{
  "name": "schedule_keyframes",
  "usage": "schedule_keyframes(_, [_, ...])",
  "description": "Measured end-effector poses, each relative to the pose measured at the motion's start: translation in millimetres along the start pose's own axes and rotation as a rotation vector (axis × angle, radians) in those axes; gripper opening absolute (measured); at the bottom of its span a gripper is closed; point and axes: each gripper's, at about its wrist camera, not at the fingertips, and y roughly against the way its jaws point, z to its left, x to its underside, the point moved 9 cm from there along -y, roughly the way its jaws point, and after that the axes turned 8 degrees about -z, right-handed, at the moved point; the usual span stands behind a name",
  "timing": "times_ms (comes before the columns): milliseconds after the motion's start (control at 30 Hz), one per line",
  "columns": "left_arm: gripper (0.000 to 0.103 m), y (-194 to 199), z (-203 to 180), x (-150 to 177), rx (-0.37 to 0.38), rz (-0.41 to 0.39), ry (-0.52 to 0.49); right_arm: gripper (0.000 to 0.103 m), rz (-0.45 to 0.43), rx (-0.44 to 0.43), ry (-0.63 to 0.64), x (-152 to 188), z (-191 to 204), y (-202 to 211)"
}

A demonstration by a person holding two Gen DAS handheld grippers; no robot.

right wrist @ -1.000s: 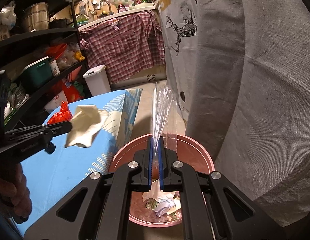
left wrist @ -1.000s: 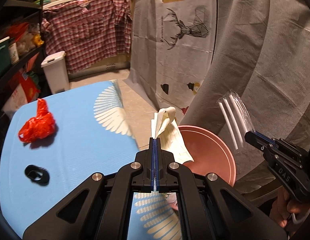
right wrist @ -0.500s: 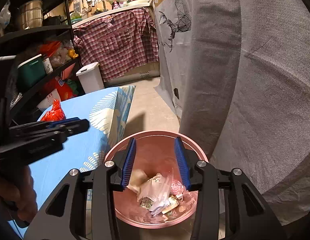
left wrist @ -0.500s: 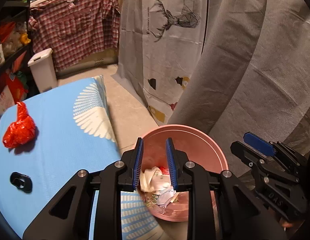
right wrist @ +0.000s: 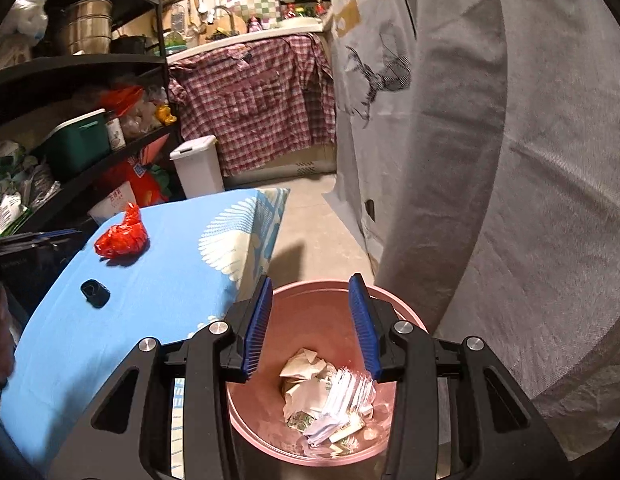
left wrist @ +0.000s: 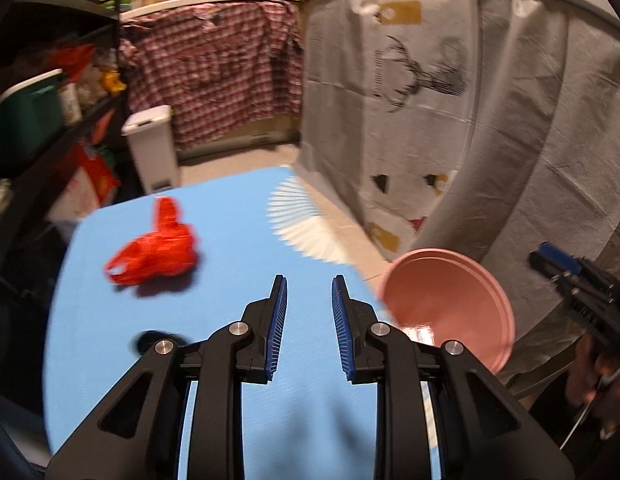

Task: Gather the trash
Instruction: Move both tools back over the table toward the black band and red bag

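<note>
A pink trash bin point(right wrist: 265, 424) stands on the floor beside the blue-covered table point(right wrist: 165, 264); it also shows in the left wrist view point(left wrist: 450, 300). Crumpled paper and a clear straw wrapper point(right wrist: 326, 396) lie inside it. My right gripper point(right wrist: 312, 320) is open and empty right above the bin. My left gripper point(left wrist: 307, 324) is open and empty over the table point(left wrist: 229, 240). A crumpled red plastic bag point(left wrist: 155, 252) lies on the table ahead and left of it, also in the right wrist view point(right wrist: 121, 236). A small black piece point(right wrist: 94, 293) lies nearer; it also shows in the left wrist view point(left wrist: 153, 340).
A grey cloth point(right wrist: 530, 160) hangs right of the bin. A white pedal bin point(left wrist: 153, 148) stands on the floor beyond the table. Dark shelves with boxes and bags point(right wrist: 49, 140) run along the left. A plaid shirt point(left wrist: 213, 68) hangs at the back.
Both grippers opened and dropped the paper wad and the straw wrapper into the pink bin. The left gripper has since swung left, back over the table.
</note>
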Motion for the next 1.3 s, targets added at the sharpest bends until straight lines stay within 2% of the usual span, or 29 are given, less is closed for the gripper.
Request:
schedule_keyframes(167, [0.021, 13.8, 70.5, 4.4, -0.092, -0.007, 0.002, 0.040, -0.018, -0.024, 0.026, -2.0, 12.5, 4.8])
schedule_keyframes(267, [0.018, 13.2, 117.7, 14.9, -0.138, -0.007, 0.054, 0.029, -0.020, -0.043, 0.044, -1.3, 19.5, 6.7])
schedule_keyframes(333, [0.018, 6.8, 142.4, 30.5, -0.141, 0.010, 0.126, 0.026, -0.023, -0.055, 0.055, -0.8, 25.1, 7.8])
schedule_keyframes(400, [0.018, -3.1, 153.3, 44.8, -0.131, 0.042, 0.155, 0.026, -0.023, -0.060, 0.070, 0.5, 30.2, 8.0])
schedule_keyframes(467, [0.018, -17.8, 158.2, 61.7, -0.119, 0.086, 0.151, 0.026, -0.020, -0.059, 0.081, 1.6, 33.5, 7.3])
schedule_keyframes(567, [0.018, -27.4, 159.8, 72.2, -0.093, 0.104, 0.155, 0.026, -0.012, -0.055, 0.095, 4.1, 36.9, 6.2])
schedule_keyframes(867, [0.018, -46.5, 160.0, 77.3, -0.067, 0.117, 0.150, 0.026, 0.007, -0.061, 0.118, 10.7, 41.7, 4.1])
schedule_keyframes(1067, [0.018, -53.4, 162.5, 82.7, -0.067, 0.144, 0.164, 0.026, -0.001, -0.119, 0.128, 5.6, 57.5, 6.3])
schedule_keyframes(1200, [0.013, -57.0, 164.4, 83.4, -0.056, 0.153, 0.185, 0.027, -0.023, -0.182, 0.139, -3.7, 81.7, 13.5])
schedule_keyframes(1233, [0.007, -58.2, 164.4, 84.4, -0.054, 0.159, 0.188, 0.027, -0.025, -0.198, 0.141, -6.1, 88.4, 14.4])
schedule_keyframes(1300, [0.002, -60.2, 164.7, 87.3, -0.058, 0.174, 0.182, 0.027, -0.026, -0.228, 0.153, -11.4, 104.6, 13.3])
